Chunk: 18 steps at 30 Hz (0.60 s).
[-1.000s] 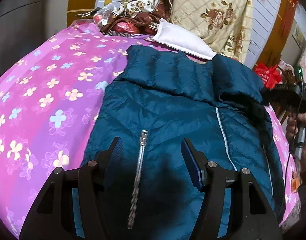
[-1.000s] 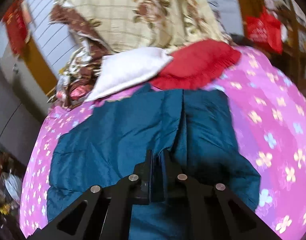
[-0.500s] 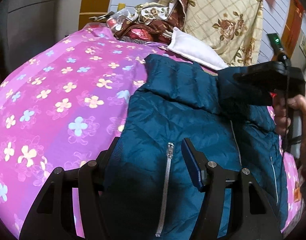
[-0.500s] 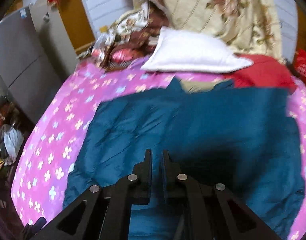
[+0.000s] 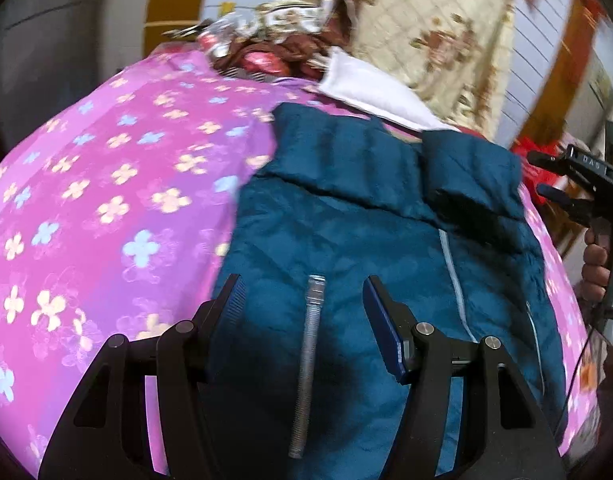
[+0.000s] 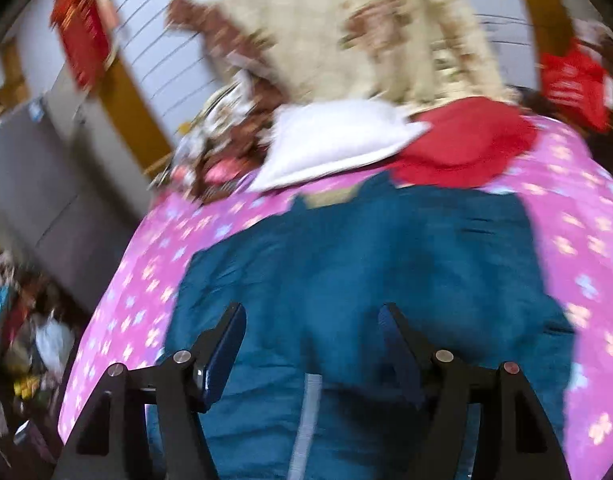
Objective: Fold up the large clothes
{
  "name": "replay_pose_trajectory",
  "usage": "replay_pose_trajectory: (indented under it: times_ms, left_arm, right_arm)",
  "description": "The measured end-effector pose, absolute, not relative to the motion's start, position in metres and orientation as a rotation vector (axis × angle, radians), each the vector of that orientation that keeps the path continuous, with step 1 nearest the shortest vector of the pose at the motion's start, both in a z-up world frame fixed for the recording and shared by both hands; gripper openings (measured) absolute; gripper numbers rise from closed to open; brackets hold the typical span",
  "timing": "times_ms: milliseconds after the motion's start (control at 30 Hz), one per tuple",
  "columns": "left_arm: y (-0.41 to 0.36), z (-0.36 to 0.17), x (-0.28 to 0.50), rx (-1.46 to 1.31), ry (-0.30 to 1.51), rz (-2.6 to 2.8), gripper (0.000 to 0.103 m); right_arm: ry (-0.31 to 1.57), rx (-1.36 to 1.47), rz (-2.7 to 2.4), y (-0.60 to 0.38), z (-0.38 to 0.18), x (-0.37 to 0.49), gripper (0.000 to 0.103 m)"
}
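A teal quilted jacket [image 5: 346, 240] lies front up on the pink flowered bedspread [image 5: 106, 200], its silver zipper [image 5: 310, 340] running toward me. My left gripper [image 5: 302, 284] hovers open over the zipper, with no fabric pinched. In the left wrist view the right gripper [image 5: 540, 174] hangs off the jacket's right edge, held by a hand [image 5: 596, 256]. The right wrist view is blurred. It shows the right gripper [image 6: 311, 310] above the jacket [image 6: 386, 260], its jaws opening with nothing between the pads.
A white pillow [image 5: 370, 88], a red cloth [image 6: 466, 140] and a beige flowered quilt [image 5: 434, 32] crowd the head of the bed. Cluttered bags [image 5: 266, 48] sit at the far corner. Clutter lies on the floor [image 6: 18, 320] beside the bed.
The right gripper's jaws were shut and now stand apart. That gripper has drawn back from over the jacket's collar to its right edge. The left gripper stays open over the zipper.
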State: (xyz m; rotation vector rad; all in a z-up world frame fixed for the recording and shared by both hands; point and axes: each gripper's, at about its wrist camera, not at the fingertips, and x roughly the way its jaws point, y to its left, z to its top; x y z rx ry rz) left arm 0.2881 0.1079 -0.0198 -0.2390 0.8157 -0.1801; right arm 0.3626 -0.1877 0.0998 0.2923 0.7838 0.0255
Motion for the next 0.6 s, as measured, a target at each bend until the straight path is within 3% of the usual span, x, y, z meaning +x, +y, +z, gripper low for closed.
replay_pose_trajectory:
  times_ms: [300,400,600]
  left_arm:
    - [-0.009,0.018,0.311,-0.128,0.836,-0.361,0.061]
    - [-0.061,0.028,0.325,-0.056,0.823,-0.392,0.074]
    - [-0.150,0.023,0.367,0.136,0.816,-0.388,0.076]
  right_arm:
    - [0.692,0.506,-0.059,-0.302,0.063,0.305,0.067]
    - [0.659,0.554,-0.069,-0.323,0.050,0.291,0.067]
    - [0.623,0.646,-0.094,-0.358,0.026,0.284,0.067]
